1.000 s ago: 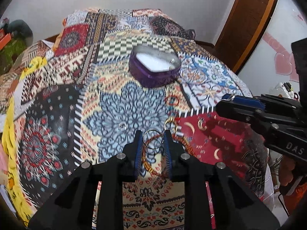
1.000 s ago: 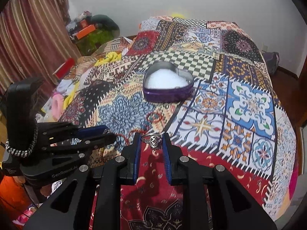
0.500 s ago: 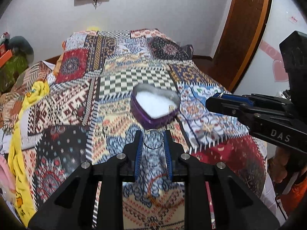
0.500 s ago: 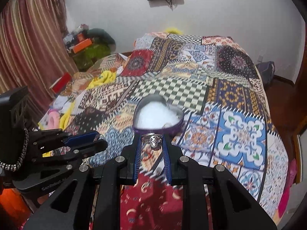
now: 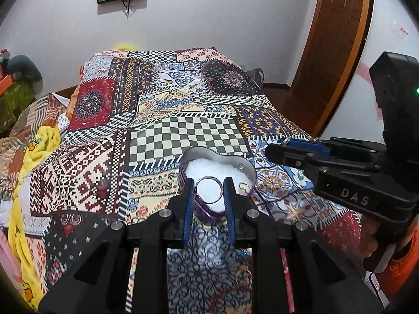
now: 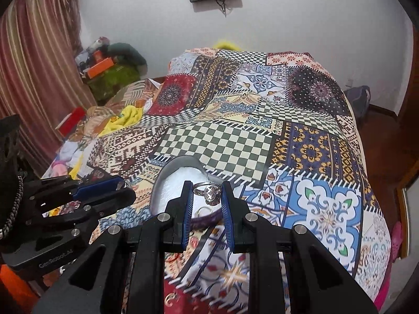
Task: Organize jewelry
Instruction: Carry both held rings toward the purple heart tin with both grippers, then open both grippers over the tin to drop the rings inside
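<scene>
A purple heart-shaped tin with white padding sits on the patchwork bedspread; it also shows in the right wrist view. My left gripper is shut on a plain silver ring and holds it above the tin's near edge. My right gripper is shut on a silver ring with an oval stone, also above the tin. A small gold piece lies on the padding. Each gripper appears in the other's view, the right one and the left one.
The patterned bedspread covers the bed. Bangles and small jewelry lie on it near my left gripper's base. A yellow cloth lies at the left edge. A wooden door stands at the right, curtains at the left.
Both grippers have lifted off the bedspread with their rings and moved forward to the heart-shaped tin, which now sits right under the fingertips.
</scene>
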Demonstrator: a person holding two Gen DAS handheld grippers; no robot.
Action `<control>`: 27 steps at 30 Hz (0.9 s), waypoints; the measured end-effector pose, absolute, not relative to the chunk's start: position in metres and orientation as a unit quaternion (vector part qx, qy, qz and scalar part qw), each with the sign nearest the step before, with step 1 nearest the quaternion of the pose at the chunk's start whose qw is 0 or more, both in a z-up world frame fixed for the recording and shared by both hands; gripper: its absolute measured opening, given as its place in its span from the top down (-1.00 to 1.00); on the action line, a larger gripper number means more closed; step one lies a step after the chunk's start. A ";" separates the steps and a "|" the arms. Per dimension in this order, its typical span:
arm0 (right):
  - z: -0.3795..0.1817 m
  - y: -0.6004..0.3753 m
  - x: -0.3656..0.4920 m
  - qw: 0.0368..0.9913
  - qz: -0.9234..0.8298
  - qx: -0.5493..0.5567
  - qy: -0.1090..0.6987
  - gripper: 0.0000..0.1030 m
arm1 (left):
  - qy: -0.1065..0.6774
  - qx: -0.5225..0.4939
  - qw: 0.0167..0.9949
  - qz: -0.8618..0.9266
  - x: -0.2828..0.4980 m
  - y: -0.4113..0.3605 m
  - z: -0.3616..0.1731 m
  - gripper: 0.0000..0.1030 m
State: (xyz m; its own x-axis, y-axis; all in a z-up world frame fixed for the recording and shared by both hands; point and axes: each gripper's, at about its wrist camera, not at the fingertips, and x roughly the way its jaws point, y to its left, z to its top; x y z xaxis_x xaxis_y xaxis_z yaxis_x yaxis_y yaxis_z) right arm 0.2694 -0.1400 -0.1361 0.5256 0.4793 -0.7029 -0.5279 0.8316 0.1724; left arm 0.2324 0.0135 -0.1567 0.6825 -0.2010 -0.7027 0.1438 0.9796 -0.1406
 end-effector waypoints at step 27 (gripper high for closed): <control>-0.175 -0.119 0.306 0.841 0.300 -0.057 0.446 0.63 | 0.409 -0.054 0.905 -0.105 0.265 0.016 -0.179 0.59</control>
State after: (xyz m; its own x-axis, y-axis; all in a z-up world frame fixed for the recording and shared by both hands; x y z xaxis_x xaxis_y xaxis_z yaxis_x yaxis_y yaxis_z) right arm 0.3064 -0.1187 -0.1746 0.4210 0.4546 -0.7849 -0.5558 0.8132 0.1729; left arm 0.2653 0.0165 -0.1786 0.6441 -0.2341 -0.7283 0.1451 0.9721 -0.1841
